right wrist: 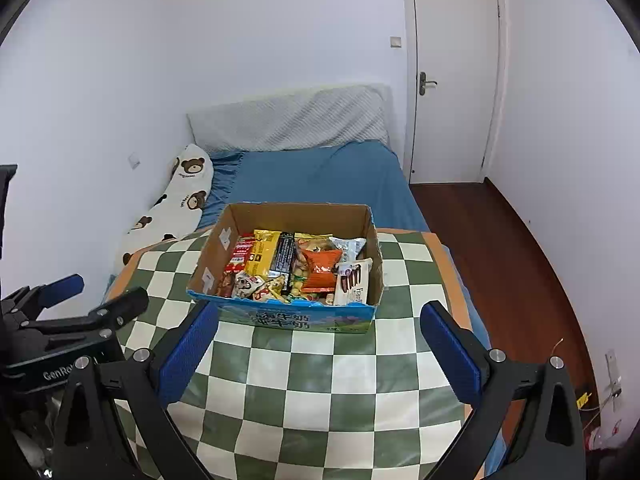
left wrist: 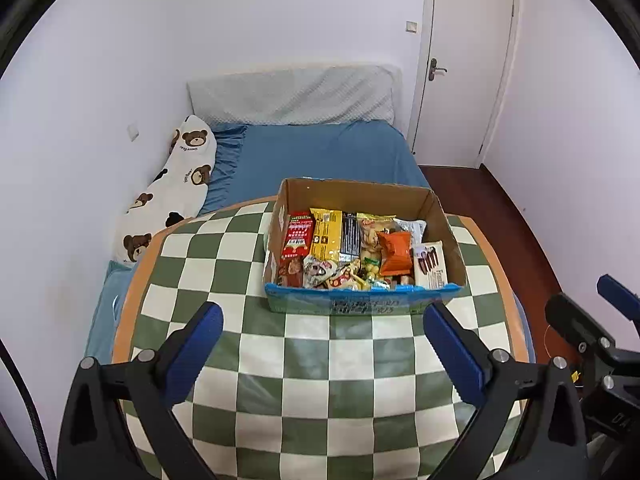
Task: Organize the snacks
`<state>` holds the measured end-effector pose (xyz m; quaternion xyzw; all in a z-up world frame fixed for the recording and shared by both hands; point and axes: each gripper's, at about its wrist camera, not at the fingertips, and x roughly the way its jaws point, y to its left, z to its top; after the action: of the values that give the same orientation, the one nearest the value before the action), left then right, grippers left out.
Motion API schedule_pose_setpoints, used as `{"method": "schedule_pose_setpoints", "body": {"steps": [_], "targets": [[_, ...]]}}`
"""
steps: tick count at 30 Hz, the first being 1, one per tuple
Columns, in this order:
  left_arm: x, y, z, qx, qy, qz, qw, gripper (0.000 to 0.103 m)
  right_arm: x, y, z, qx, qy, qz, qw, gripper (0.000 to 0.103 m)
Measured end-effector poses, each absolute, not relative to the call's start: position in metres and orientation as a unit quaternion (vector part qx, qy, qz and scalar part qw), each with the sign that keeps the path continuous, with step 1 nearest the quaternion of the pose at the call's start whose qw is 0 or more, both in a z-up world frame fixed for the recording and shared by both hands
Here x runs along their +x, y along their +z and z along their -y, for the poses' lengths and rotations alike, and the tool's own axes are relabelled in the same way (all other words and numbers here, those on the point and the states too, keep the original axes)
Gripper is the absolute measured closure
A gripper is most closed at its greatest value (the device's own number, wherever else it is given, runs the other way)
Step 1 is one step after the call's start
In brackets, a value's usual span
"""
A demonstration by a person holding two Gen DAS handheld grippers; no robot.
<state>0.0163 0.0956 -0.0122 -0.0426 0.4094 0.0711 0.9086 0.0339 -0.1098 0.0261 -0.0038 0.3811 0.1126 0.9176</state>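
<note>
Currently we hold both tools back from the work. Our left gripper [left wrist: 323,322] and right gripper [right wrist: 319,322] are released, jaws spread wide and grasping nothing. The cardboard box [left wrist: 362,190] sits on the checkered table [left wrist: 280,380] at 12 o'clock from both grippers, packed with snacks [right wrist: 298,270]. We judge that either nothing has been sorted yet or the packing is complete; the views do not settle which. Any next pick calls for an advance toward 12 o'clock and a descent onto one packet, such as the orange packet [right wrist: 320,268].
</note>
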Motion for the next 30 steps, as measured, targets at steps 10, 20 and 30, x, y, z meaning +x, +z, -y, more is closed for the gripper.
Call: {"method": "schedule_pose_setpoints", "body": {"steps": [10,20,30], "targets": [[0.059,-0.04,-0.103,-0.035,0.093,-0.414,0.905,0.0,0.078,-0.007,0.107,-0.006,0.084,-0.388,0.918,0.0],[0.107,-0.087,-0.099,-0.015,0.092,-0.456,0.885,0.0,0.132,-0.055,0.103,-0.013,0.06,-0.415,0.908,0.0],[0.127,-0.103,-0.096,-0.017,0.093,-0.466,0.88,0.0,0.153,-0.077,0.095,-0.023,0.053,-0.428,0.902,0.0]]}}
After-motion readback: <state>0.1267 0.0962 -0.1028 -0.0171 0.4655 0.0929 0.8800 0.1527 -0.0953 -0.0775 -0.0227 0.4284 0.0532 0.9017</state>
